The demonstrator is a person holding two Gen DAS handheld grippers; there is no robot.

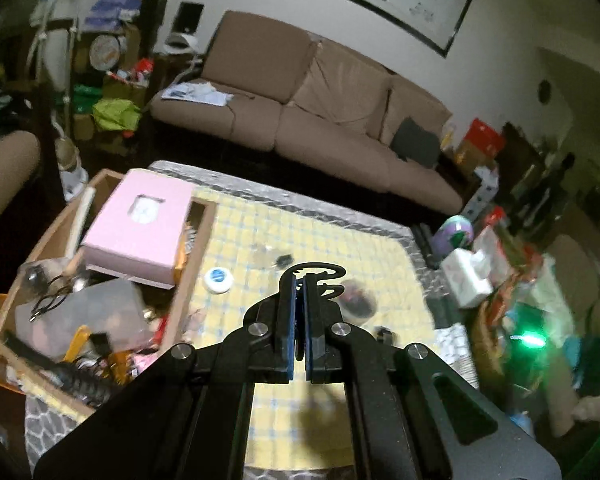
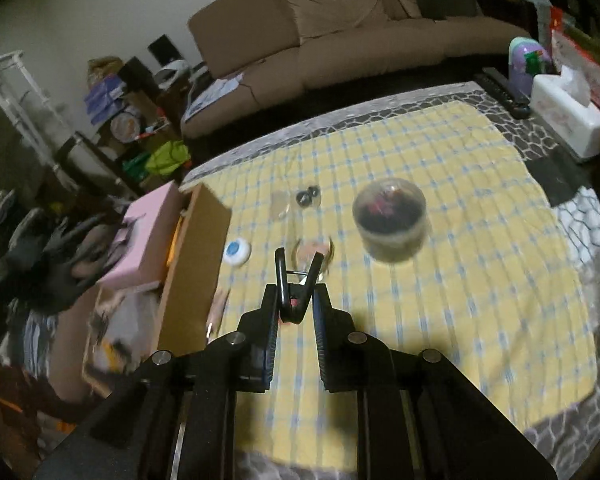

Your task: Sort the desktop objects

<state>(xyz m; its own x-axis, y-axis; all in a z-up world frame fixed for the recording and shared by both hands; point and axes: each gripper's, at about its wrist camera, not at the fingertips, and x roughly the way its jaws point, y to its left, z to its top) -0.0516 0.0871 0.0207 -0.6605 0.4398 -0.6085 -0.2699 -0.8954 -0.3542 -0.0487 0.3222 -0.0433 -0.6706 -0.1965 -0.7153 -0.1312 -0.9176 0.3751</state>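
Left gripper [image 1: 299, 280]: jaws pressed together on a thin black wire hook [image 1: 320, 274]. It looks flat, curled at the top with a second smaller loop below, sticking out past the fingertips, held above the table.

Right gripper [image 2: 298, 298]: jaws pinching a black clip [image 2: 294, 288]. Two handle arms splay up in a V, small red spot near the pivot, also lifted off the table.

Below both: yellow checked cloth [image 2: 440, 280] over a grey stone-pattern cover.

On the cloth:
- clear domed jar [image 2: 389, 216] with dark and red contents, near centre
- round white-and-blue tin [image 2: 237, 252] beside the box wall
- small dark bits [image 2: 308, 196] further back, too blurred to identify

Left side: cardboard box [image 1: 192, 276] full of clutter, pink box [image 1: 140, 226] on top of it. Tissue box [image 2: 568, 120] at the far right corner, touching the cover's edge.

Motion blur in both views.
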